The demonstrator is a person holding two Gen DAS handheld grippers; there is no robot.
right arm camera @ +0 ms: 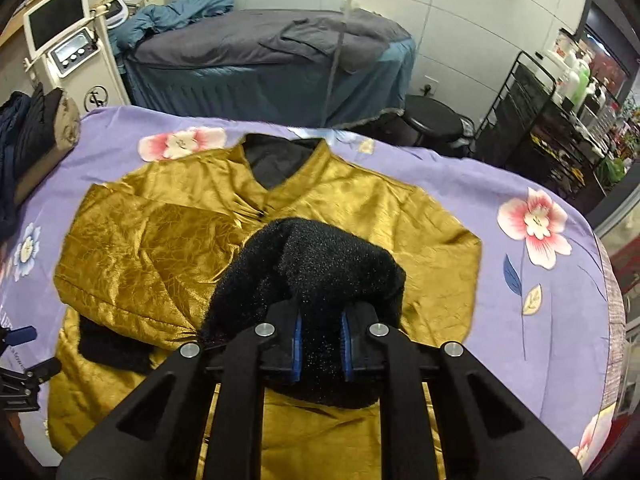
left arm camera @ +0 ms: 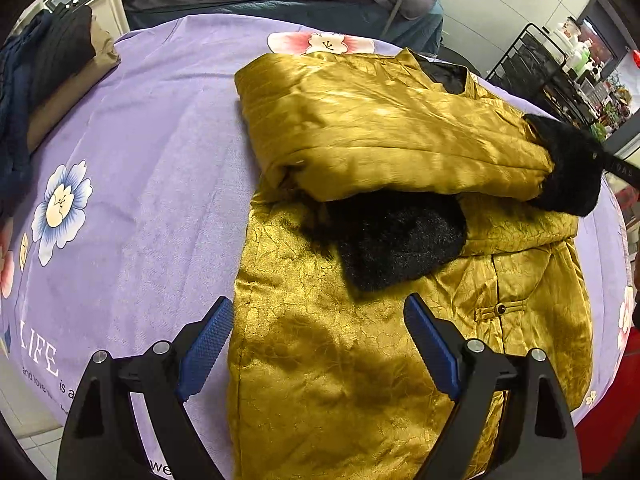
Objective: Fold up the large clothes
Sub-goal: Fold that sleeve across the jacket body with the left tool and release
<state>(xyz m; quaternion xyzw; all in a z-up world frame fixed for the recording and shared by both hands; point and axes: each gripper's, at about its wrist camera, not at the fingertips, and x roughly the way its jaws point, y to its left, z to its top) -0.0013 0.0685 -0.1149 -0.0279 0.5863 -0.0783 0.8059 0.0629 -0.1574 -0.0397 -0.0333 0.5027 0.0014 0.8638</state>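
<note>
A worktop under a lilac flower-printed cloth (right arm camera: 500, 184) carries the task's thing: a large mustard-gold satin padded jacket (left arm camera: 344, 360), lying flat across the middle, collar at the far side, with a black lining showing at the neck. One sleeve is already folded across the chest, its black furry cuff (left arm camera: 396, 240) resting on the front panel near a small knot button.

By its look the jacket is soft and bulky, probably light for its size, and the glossy shell is likely slippery, so folds may slide or spring open. The plush cuffs and the hem edges look like the surest places to take hold, since the pile gives grip where the satin would not.

The right gripper (right arm camera: 320, 344) has its fingers clenched on the other black furry cuff (right arm camera: 312, 264), lifted above the chest. The left gripper (left arm camera: 316, 344) hangs released, fingers spread wide over the near hem, one each side of the jacket's edge, holding nothing.
</note>
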